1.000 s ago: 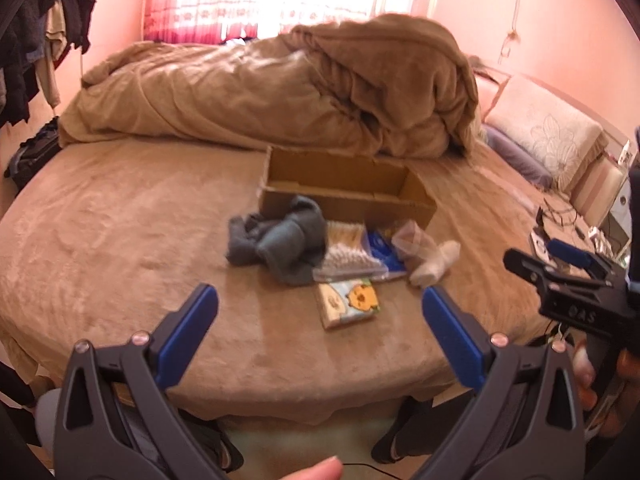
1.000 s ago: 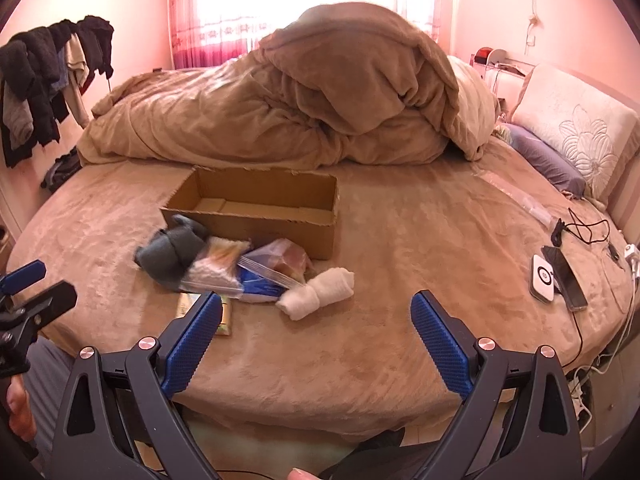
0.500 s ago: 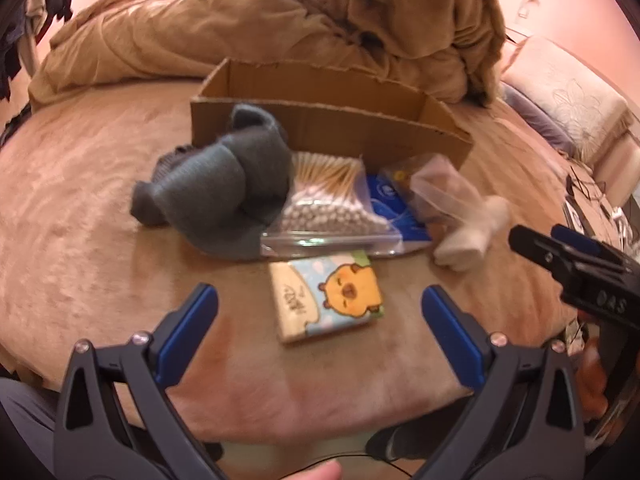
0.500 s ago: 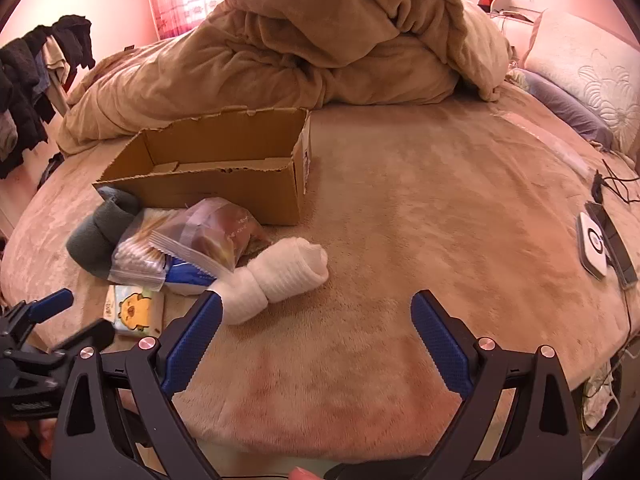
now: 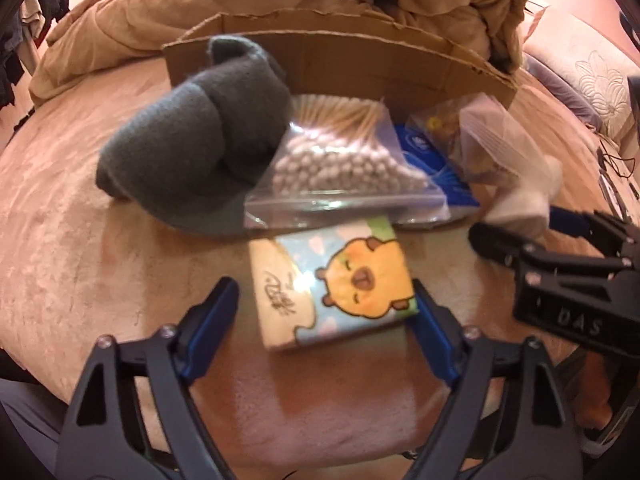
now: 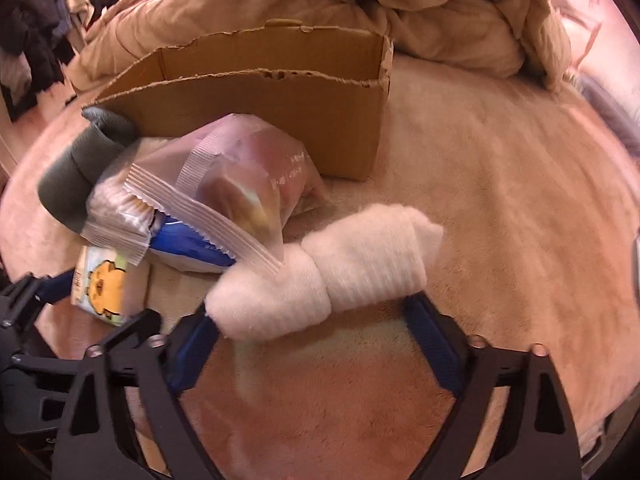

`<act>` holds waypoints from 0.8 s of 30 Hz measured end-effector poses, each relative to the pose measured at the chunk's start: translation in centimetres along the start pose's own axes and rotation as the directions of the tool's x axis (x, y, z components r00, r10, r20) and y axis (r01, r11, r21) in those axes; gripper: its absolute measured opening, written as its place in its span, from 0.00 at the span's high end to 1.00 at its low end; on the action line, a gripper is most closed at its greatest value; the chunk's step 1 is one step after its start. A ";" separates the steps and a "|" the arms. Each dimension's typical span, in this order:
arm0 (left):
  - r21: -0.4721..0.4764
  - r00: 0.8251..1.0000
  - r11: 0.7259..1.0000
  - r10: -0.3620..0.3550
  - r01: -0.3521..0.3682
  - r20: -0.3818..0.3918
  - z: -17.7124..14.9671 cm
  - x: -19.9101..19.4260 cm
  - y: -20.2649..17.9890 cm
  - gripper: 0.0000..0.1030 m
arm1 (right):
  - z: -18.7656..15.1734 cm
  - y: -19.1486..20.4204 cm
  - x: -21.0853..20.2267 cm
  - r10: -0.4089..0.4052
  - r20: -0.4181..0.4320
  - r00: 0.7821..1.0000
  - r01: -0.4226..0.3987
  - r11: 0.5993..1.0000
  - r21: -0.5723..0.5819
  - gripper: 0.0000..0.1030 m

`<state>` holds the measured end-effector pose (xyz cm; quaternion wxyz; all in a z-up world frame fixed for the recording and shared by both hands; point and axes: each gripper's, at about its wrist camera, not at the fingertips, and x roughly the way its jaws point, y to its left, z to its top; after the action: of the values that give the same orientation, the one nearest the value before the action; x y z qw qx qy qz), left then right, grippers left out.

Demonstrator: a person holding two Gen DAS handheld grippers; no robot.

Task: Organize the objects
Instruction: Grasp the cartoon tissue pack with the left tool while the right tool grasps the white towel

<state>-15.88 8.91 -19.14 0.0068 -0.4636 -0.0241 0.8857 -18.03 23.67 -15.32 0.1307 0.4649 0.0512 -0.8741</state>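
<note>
On the bed lies a pile in front of an open cardboard box (image 5: 360,60) (image 6: 280,104). My left gripper (image 5: 322,294) is open, its fingers either side of a tissue pack with a yellow cartoon animal (image 5: 332,280) (image 6: 106,284). Behind it lie rolled grey socks (image 5: 196,148), a zip bag of cotton swabs (image 5: 340,164), a blue packet (image 5: 436,164) and a clear snack bag (image 6: 232,192). My right gripper (image 6: 312,312) is open, its fingers either side of a rolled white sock (image 6: 328,272) (image 5: 524,196).
A heaped tan duvet (image 6: 400,12) lies behind the box. Pillows (image 5: 592,80) sit at the right. Dark clothes (image 6: 44,40) hang at the far left. The right gripper's body (image 5: 568,280) shows close beside the left one.
Both grippers have moved forward and down to the pile. The left one now straddles the tissue pack, the right one the white sock. Both stay open.
</note>
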 end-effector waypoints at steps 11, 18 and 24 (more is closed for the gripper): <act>-0.001 1.000 1.000 -0.018 0.018 0.025 0.0 -1.5 -0.5 0.35 | -0.5 -2.1 -1.1 0.027 0.026 0.999 -0.028 0.999 0.032 0.82; 0.005 0.996 0.999 -0.044 0.044 0.075 -0.2 -5.0 -0.3 0.35 | -1.0 -2.6 -2.3 -0.001 0.043 0.999 -0.001 0.998 0.058 0.83; 0.022 0.992 0.998 -0.066 0.064 0.110 0.9 -8.0 -0.9 0.35 | -0.6 -3.9 -5.4 -0.035 0.099 0.994 0.027 0.997 0.079 0.84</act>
<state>-12.02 9.54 -12.03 0.0384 -0.4126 -0.0315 0.9096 -15.76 28.53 -11.32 0.1015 0.4241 0.0177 -0.8997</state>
